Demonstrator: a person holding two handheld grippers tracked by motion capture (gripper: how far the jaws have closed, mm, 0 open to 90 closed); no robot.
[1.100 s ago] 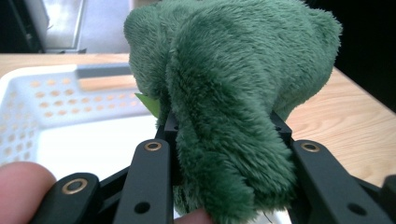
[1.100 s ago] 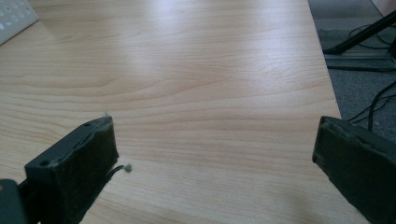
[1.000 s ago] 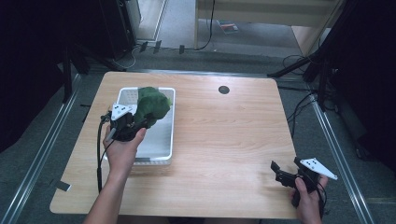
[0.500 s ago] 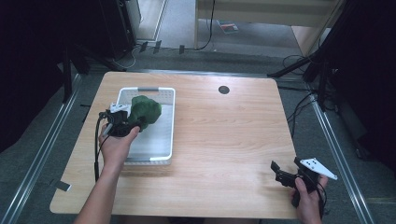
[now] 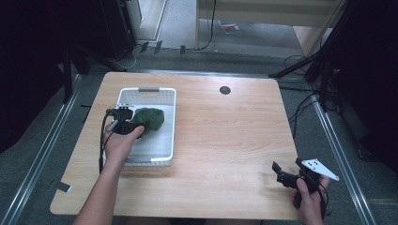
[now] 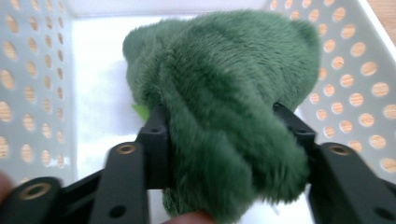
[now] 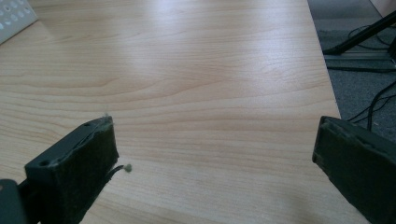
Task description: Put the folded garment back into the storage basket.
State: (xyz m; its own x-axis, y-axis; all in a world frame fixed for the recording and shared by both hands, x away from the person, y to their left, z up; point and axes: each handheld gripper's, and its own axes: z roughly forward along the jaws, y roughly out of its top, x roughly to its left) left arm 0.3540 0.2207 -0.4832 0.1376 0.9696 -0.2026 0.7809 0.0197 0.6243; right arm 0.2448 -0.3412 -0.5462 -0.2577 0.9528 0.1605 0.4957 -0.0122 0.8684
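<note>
1. The wooden table (image 5: pixel 225 140) carries everything: the white perforated basket (image 5: pixel 170 123) stands on its left half, and the right half is bare wood.
2. The basket has holed walls and a smooth white floor. It sits flat, so anything dropped in should settle rather than roll out.
3. The green plush toy (image 6: pixel 219 93) lies inside the basket towards its far end, resting on the basket floor (in the high view it is a dark green lump (image 5: pixel 150 119) just ahead of the person's left hand).
4. By its look it is light, soft and furry. It should squash under pressure and spring back, with no risk of breaking. The pile may slide a little on the pads, so I would grip through the thick middle of the body, not a loose edge.
5. The left gripper (image 6: pixel 224 135) straddles the toy. Its jaws have just been opening, now partly apart with the fur bulging between them and brushing the pads more than being pinched.
6. The right gripper (image 7: pixel 215 158) rests near the table's right front corner, jaws wide apart, with nothing between them.
</note>
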